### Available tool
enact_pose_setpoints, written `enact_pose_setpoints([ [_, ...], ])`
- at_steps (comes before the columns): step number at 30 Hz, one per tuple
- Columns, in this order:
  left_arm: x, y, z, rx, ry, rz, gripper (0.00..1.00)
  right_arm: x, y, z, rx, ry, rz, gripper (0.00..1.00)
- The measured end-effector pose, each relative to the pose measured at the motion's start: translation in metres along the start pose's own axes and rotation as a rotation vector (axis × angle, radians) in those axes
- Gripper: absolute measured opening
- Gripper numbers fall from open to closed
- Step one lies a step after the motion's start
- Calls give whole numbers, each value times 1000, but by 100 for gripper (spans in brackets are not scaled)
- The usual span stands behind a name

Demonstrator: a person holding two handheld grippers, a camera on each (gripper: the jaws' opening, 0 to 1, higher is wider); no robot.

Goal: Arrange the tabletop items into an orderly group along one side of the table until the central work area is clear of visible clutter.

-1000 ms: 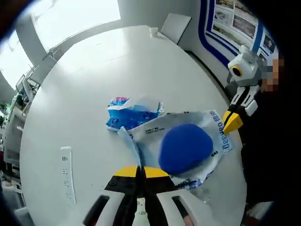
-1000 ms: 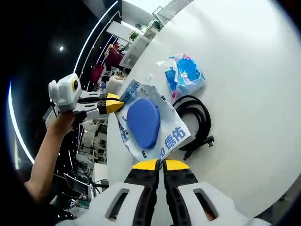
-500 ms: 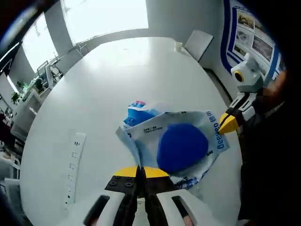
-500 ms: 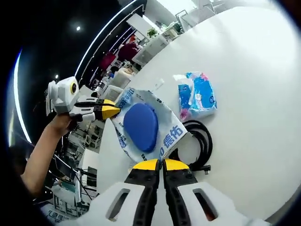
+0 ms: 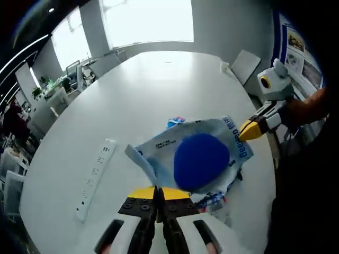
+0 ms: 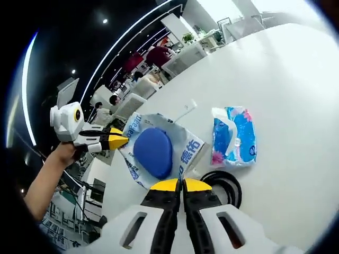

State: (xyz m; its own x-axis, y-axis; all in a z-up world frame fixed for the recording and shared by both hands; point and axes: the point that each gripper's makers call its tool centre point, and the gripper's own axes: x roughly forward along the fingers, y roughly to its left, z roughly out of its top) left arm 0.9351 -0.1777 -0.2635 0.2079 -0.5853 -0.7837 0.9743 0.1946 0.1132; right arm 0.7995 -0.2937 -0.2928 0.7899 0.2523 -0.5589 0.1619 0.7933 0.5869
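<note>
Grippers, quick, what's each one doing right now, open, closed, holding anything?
Left gripper: shut on the white plastic packet with the blue oval, at one edge.
Right gripper: shut on the same packet's opposite edge.

Tissue pack with blue oval [image 6: 159, 153]: Chinese characters "德佑" along one edge; small "Deeyeo"-like lettering, not fully legible.

The coiled black cable [image 6: 225, 186] is partly hidden behind the right gripper's [image 6: 183, 186] jaws. The crinkly white plastic bag with a blue disc [image 5: 198, 159] covers most of the blue-patterned tissue pack [image 5: 175, 122].
</note>
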Motion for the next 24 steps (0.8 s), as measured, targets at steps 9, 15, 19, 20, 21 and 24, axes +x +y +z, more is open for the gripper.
enact_pose_setpoints([
  [9,0,18,-8,-88,-31,58,0,19,4,29,-105,-1,-2,0],
  [15,3,27,-11,-130,-48,83,0,31,3,44,-141,-11,-3,0],
  [19,6,34,-14,-160,-65,94,0,38,3,51,-157,-33,7,0],
  [20,7,36,-14,-171,-72,95,0,40,3,53,-165,-42,6,0],
  [21,7,37,-15,-174,-74,98,0,42,4,54,-164,-48,11,0],
  [24,11,43,-18,-184,-73,113,0,52,6,62,-175,-79,20,0],
])
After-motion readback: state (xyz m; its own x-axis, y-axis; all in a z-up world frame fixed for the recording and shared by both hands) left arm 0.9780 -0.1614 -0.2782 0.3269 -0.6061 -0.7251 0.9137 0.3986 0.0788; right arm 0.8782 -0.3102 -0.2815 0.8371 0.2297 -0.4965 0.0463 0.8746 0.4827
